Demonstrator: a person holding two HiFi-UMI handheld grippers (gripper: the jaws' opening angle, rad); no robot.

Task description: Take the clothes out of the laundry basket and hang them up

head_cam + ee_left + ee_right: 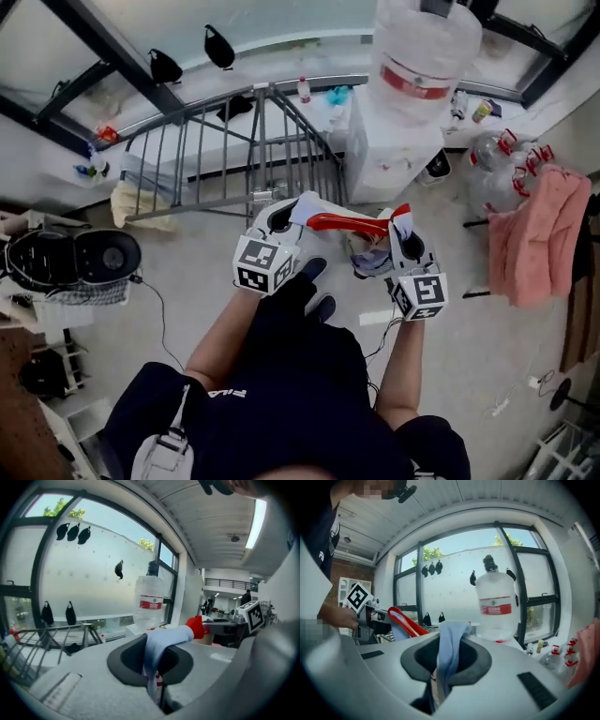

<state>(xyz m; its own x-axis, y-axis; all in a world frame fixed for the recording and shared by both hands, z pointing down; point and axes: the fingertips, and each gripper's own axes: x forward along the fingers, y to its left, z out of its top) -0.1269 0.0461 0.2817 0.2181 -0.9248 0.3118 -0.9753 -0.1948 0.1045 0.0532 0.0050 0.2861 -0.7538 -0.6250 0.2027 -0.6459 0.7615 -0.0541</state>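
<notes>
Aloft, left claw [300,210] and right claw [399,227] clamped on red-edged garment [342,222], drying rack [255,141] ahead

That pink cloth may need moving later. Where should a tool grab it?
Probably high on the pink cloth, near where it drapes over the dark stand, coming from above: it hangs limp, so lifting there should free both sides.

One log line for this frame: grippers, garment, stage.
left gripper: jaws shut on garment | right gripper: jaws shut on garment | garment: stretched between both | stage: not yet hung
</notes>
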